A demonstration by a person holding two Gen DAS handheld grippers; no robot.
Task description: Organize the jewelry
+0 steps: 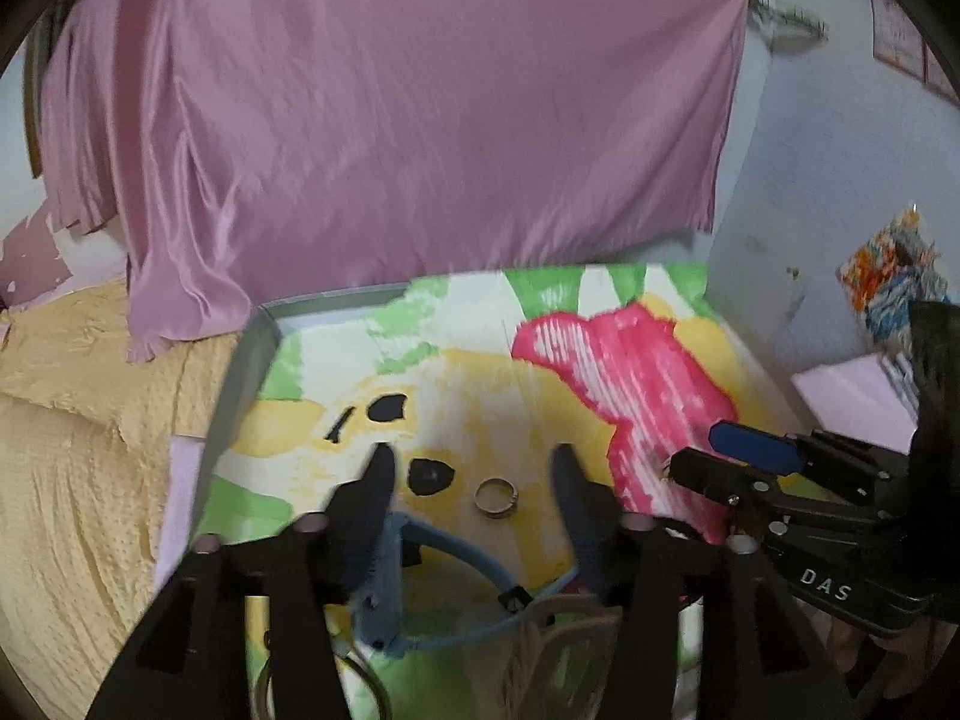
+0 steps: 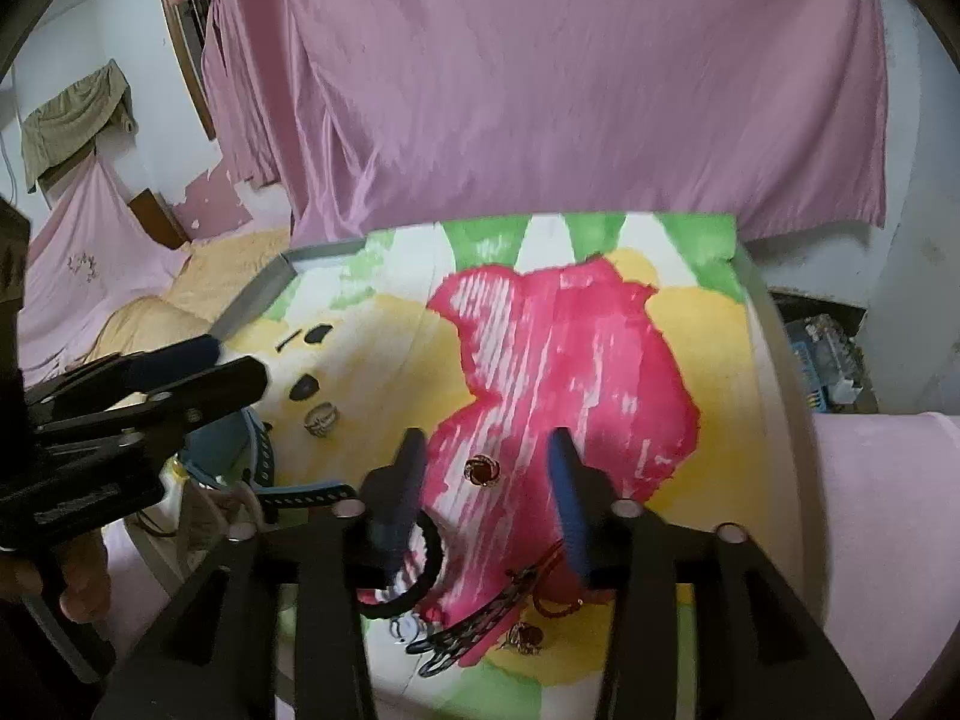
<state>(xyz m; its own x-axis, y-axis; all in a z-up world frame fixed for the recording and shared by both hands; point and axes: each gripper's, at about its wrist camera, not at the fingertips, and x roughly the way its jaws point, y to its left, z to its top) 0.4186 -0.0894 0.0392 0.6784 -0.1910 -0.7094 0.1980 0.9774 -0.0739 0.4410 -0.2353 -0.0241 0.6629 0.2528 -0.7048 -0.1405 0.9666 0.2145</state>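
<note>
A silver ring (image 1: 495, 497) lies on the flower-print cloth (image 1: 480, 372) between the fingers of my open left gripper (image 1: 471, 461); it also shows in the right wrist view (image 2: 321, 418). A blue watch strap (image 1: 444, 546) lies just under the left gripper. My right gripper (image 2: 487, 447) is open over a red-stone earring (image 2: 481, 470) on the red patch. A black hair tie (image 2: 414, 564), a black butterfly piece (image 2: 474, 630), a red cord (image 2: 540, 576) and another red-stone earring (image 2: 527, 636) lie near the front edge.
The cloth covers a table with a grey raised rim (image 1: 240, 384). A yellow bedspread (image 1: 78, 456) lies to the left. A pink curtain (image 1: 420, 108) hangs behind. A glass container (image 1: 540, 654) stands at the front. A pink surface (image 2: 882, 540) is at right.
</note>
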